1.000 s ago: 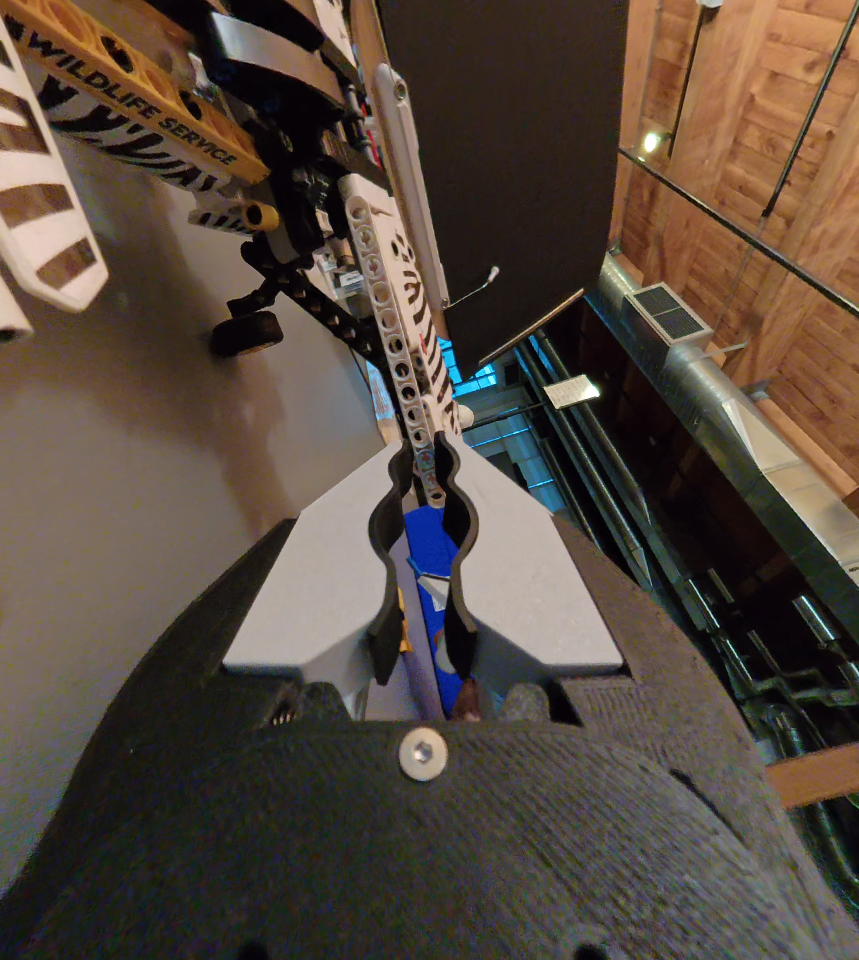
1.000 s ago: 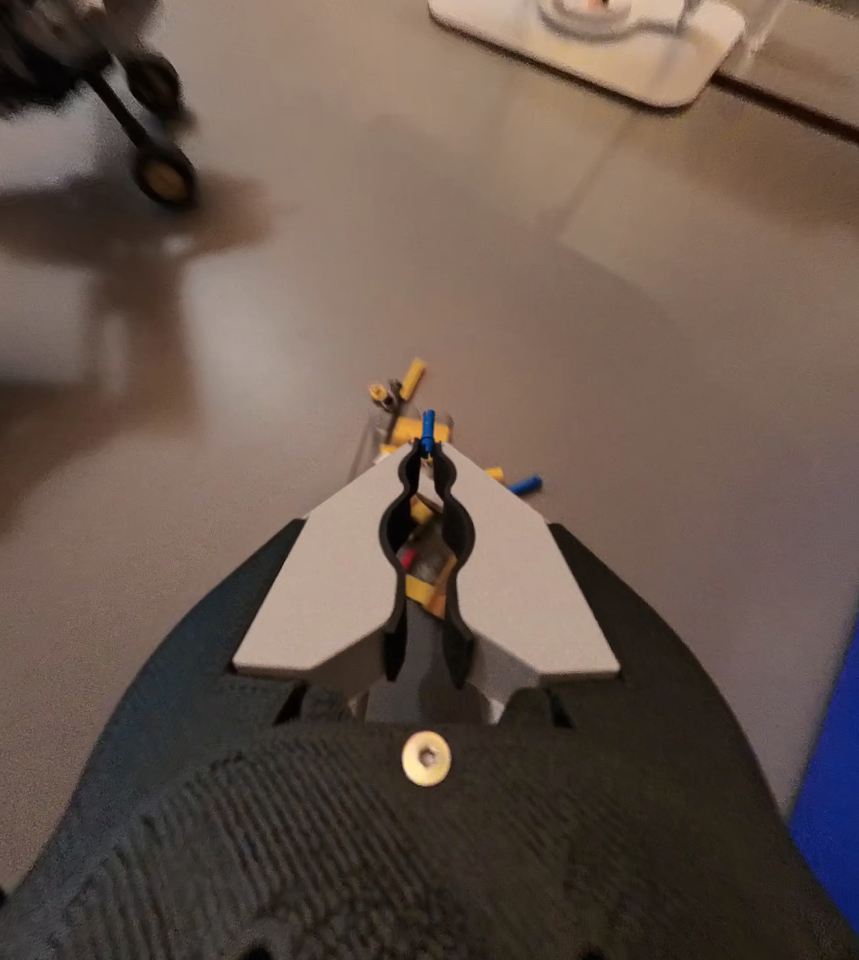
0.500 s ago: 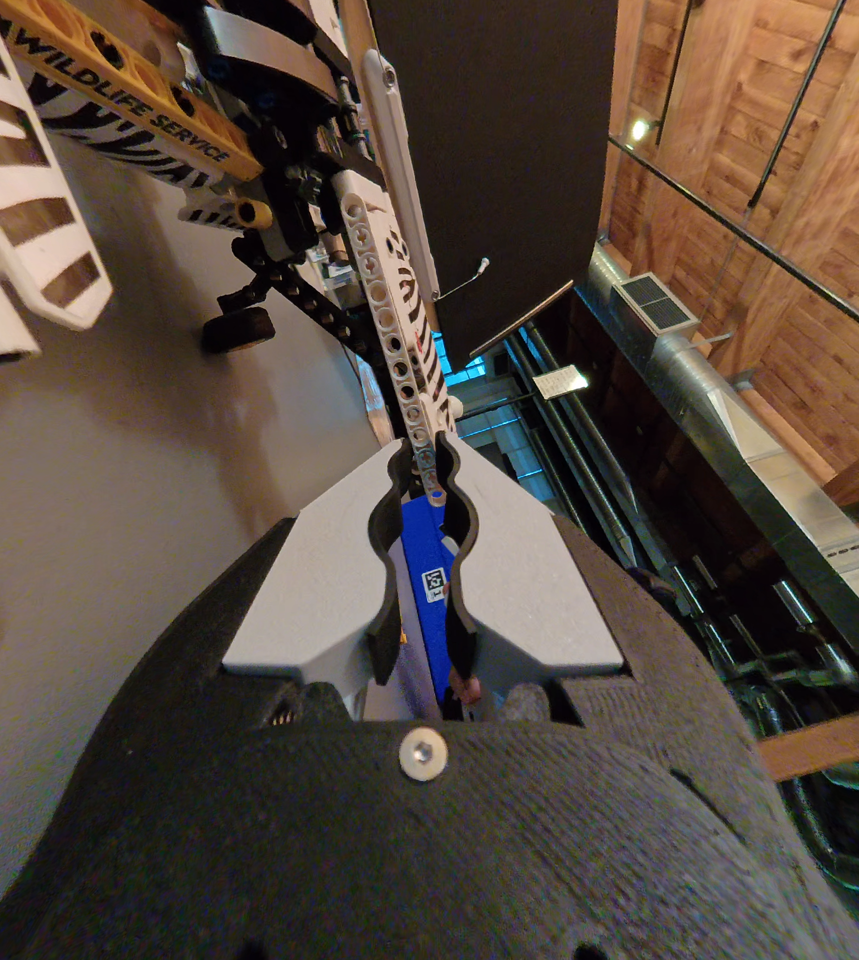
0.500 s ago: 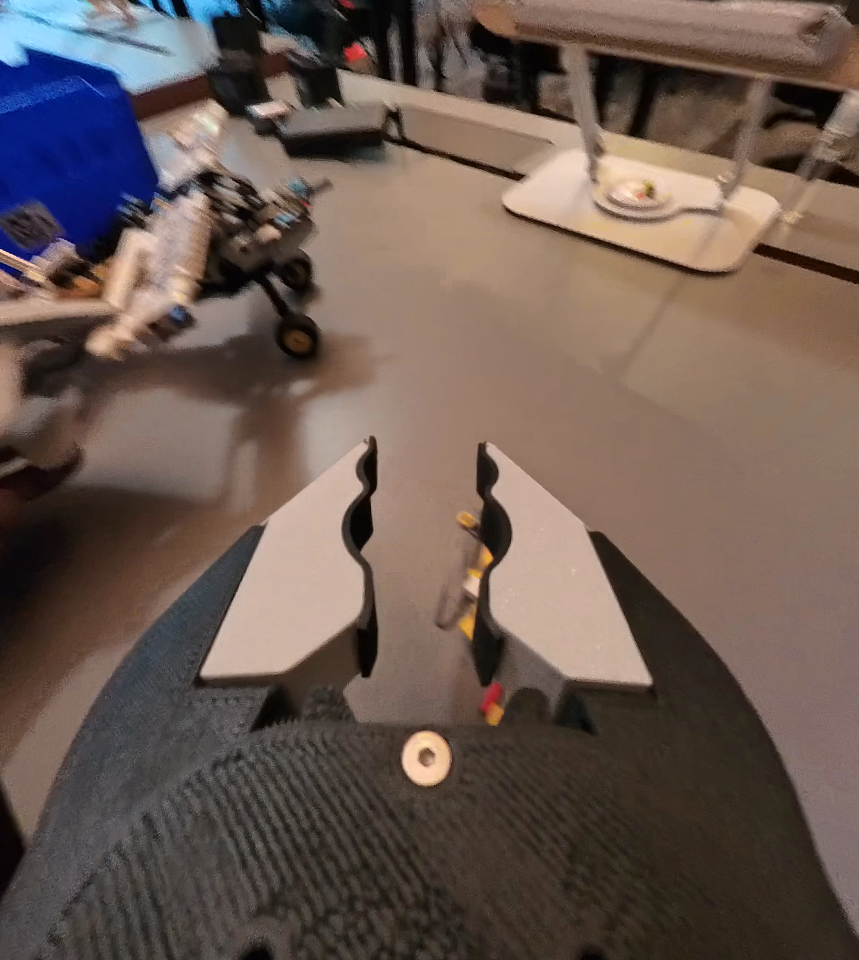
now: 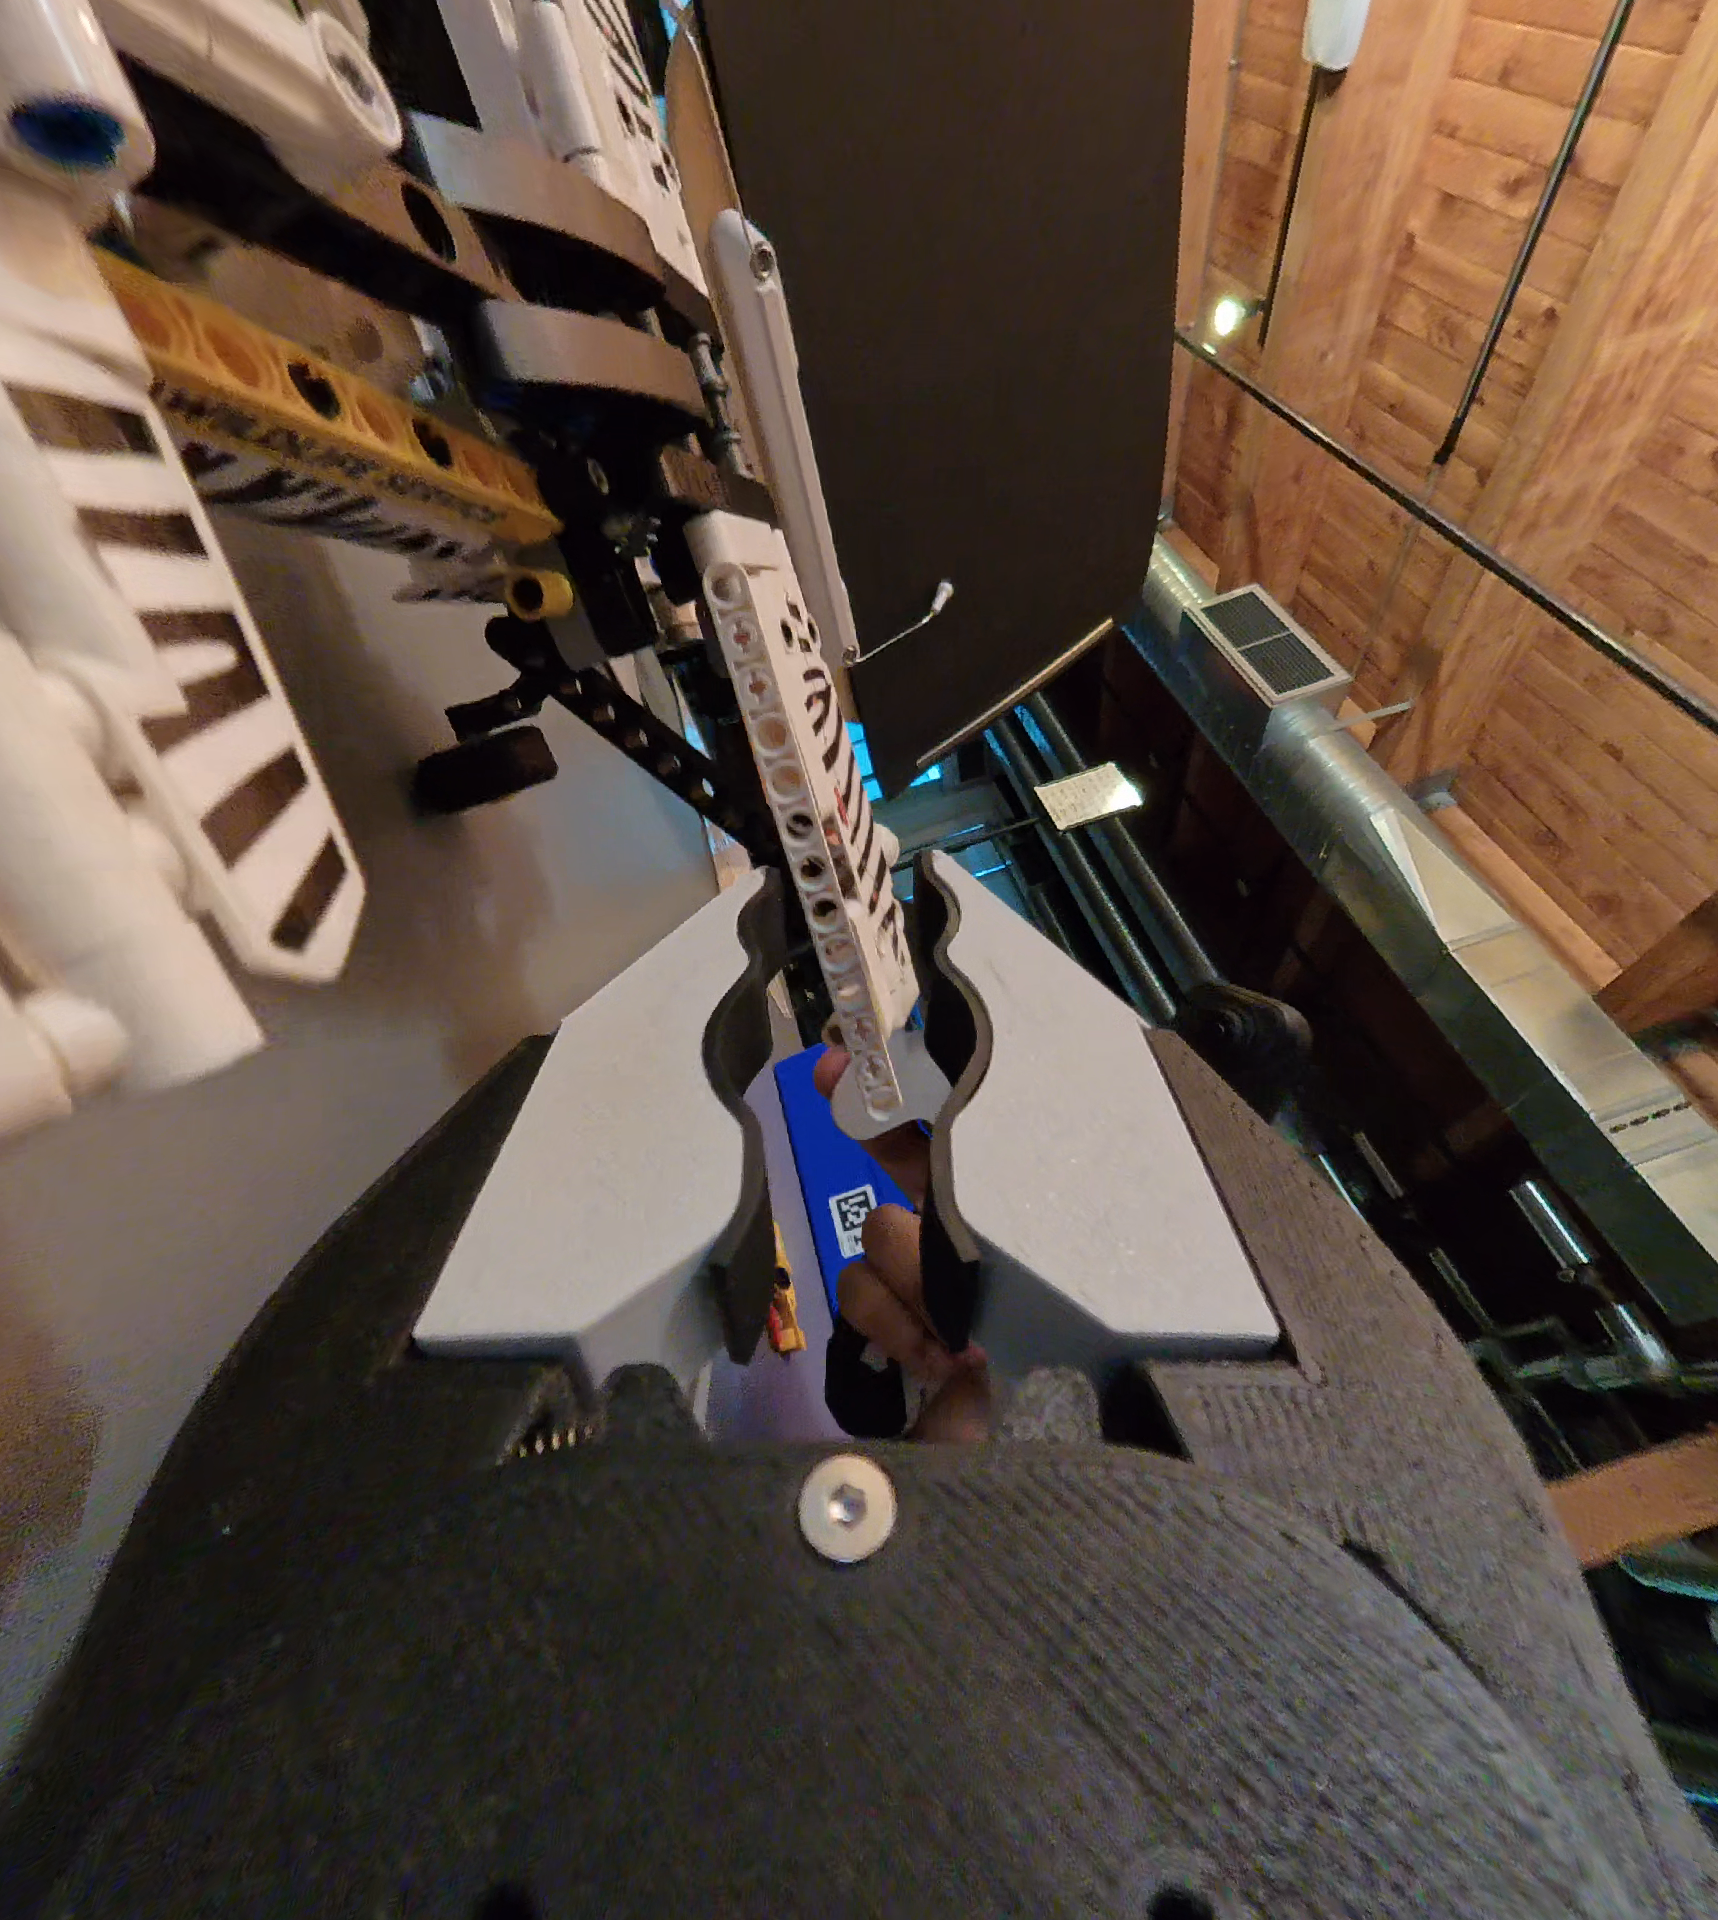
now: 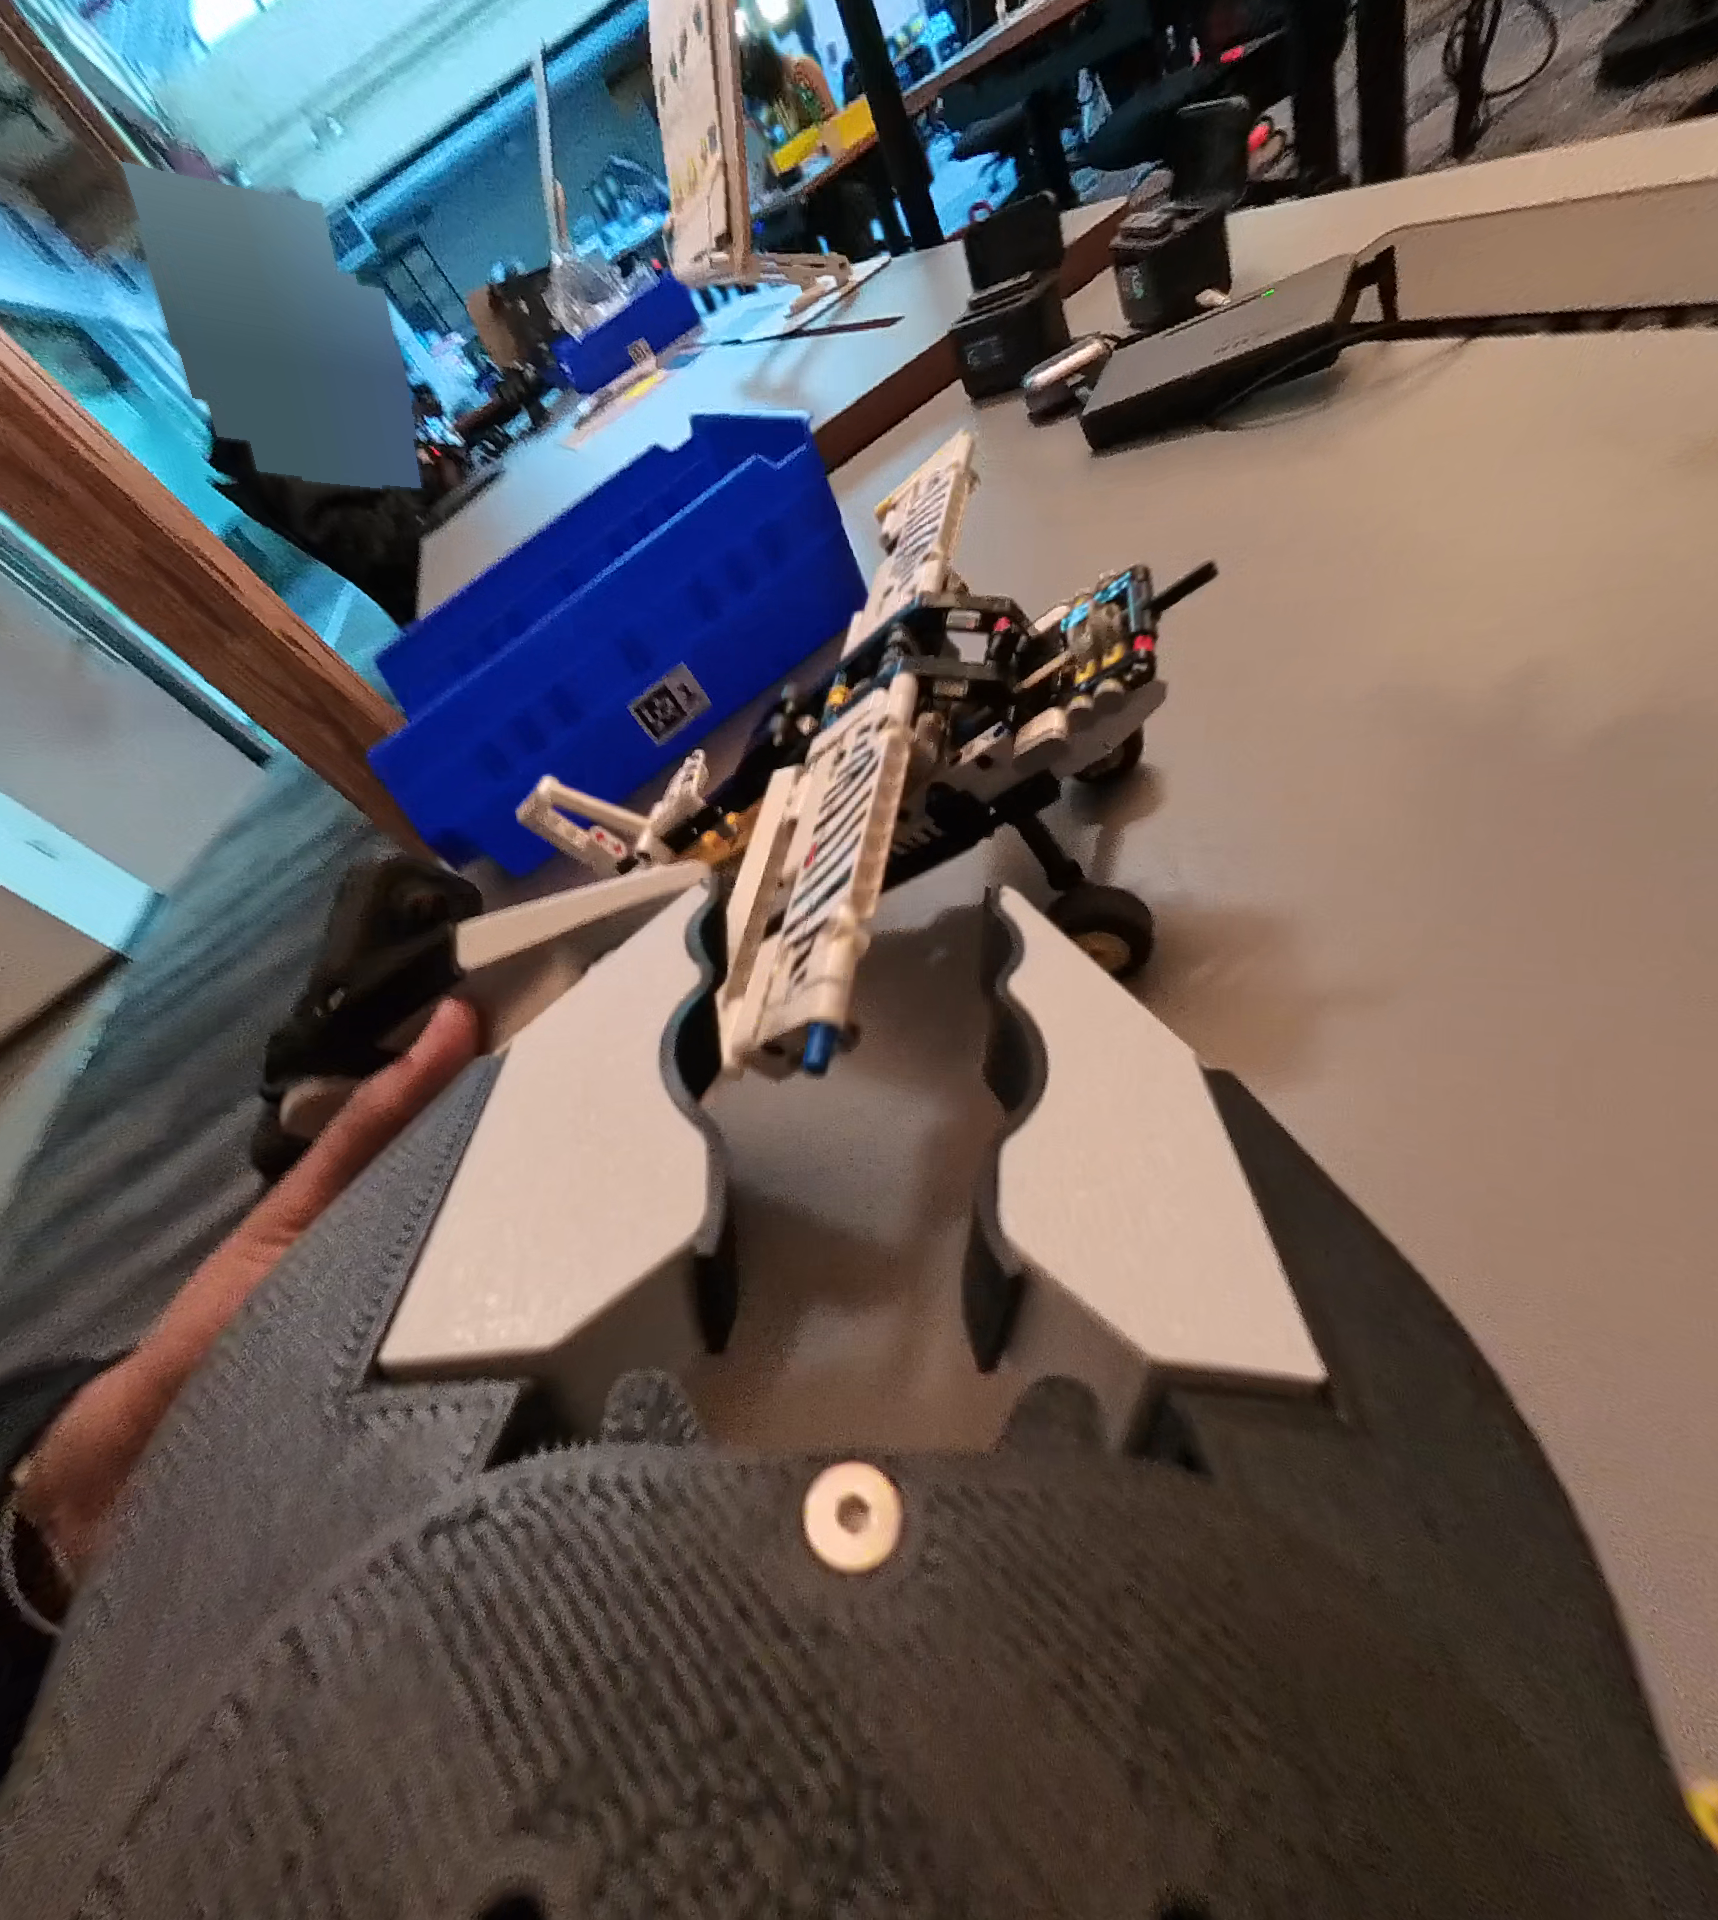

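Left wrist view first. Left claw [image 5: 844, 878] spread a little, straddling the white holed beam [image 5: 803, 821] at the edge of a zebra-striped wing. Clear dark gap between the left pad and the beam; striped face close against the right pad, though hard to say whether touching. Not pinched, then, only bracketed. Beam running up into the toy plane [image 5: 522, 343], built of white, black and yellow bricks. Small black wheel [image 5: 486, 753] down on the grey table [image 5: 107, 1299], so weight probably carried by the table and not by the claw. Behind the fingers, a blue bin [image 5: 834, 1153] and part of a hand [image 5: 896, 1278].

Right wrist view next. Right claw [image 6: 850, 914] spread wide, wing tip [image 6: 824, 883] lying between the fingers, nearer the left one, apart from both pads. Blue pin [image 6: 819, 1044] poking from the wing's end, pointing back toward the camera. Plane resting on its wheels, one of them [image 6: 1104, 925] just beyond the right finger, blue bin just behind the far wing. Grey finger of the other claw reaching in from the left toward the same wing, hand beside it, most likely placed to steady the model
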